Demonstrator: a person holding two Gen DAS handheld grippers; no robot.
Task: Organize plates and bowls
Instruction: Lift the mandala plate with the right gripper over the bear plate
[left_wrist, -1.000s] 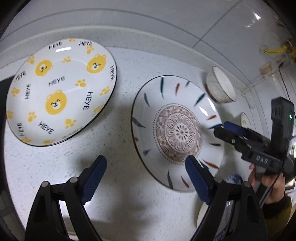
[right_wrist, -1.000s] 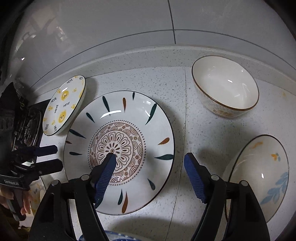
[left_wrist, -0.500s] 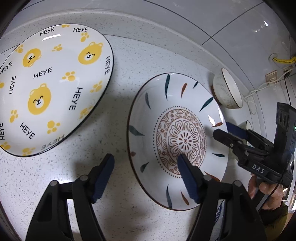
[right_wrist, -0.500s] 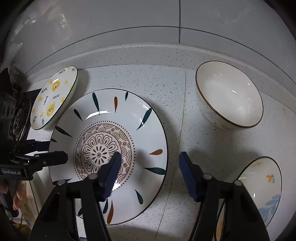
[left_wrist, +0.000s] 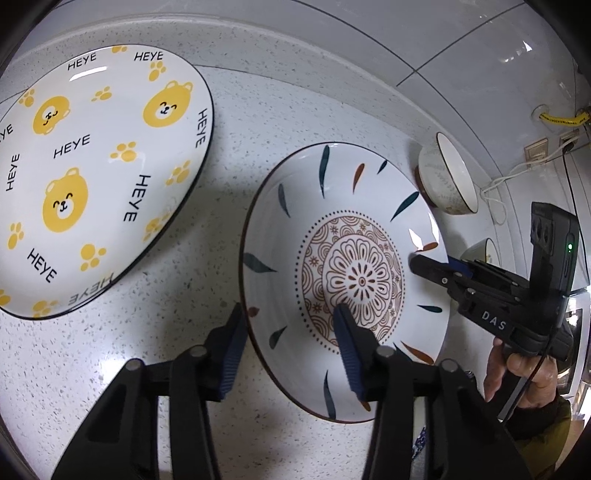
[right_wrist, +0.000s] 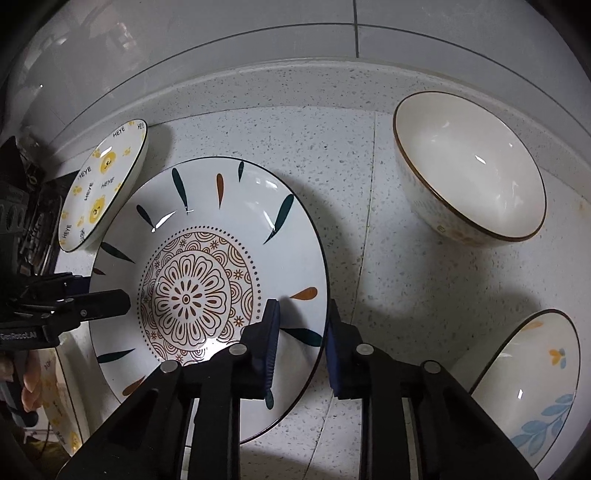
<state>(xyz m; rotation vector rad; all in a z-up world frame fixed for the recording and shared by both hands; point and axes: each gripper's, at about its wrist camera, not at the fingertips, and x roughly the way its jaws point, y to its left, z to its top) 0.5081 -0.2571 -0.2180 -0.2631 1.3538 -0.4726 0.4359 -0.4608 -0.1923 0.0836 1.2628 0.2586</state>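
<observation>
While your jaws close | left gripper (left_wrist: 288, 334) straddles the near rim of the round white mandala-patterned ceramic plate (left_wrist: 343, 221) on the speckled countertop (left_wrist: 207, 258) | right gripper (right_wrist: 301, 334) straddles its opposite rim, neither visibly pressing.

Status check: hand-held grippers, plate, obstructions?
Left hand-held gripper and right hand-held gripper both closing astride opposite rims of the mandala plate. Plate flat on counter. Nothing in the way.
</observation>
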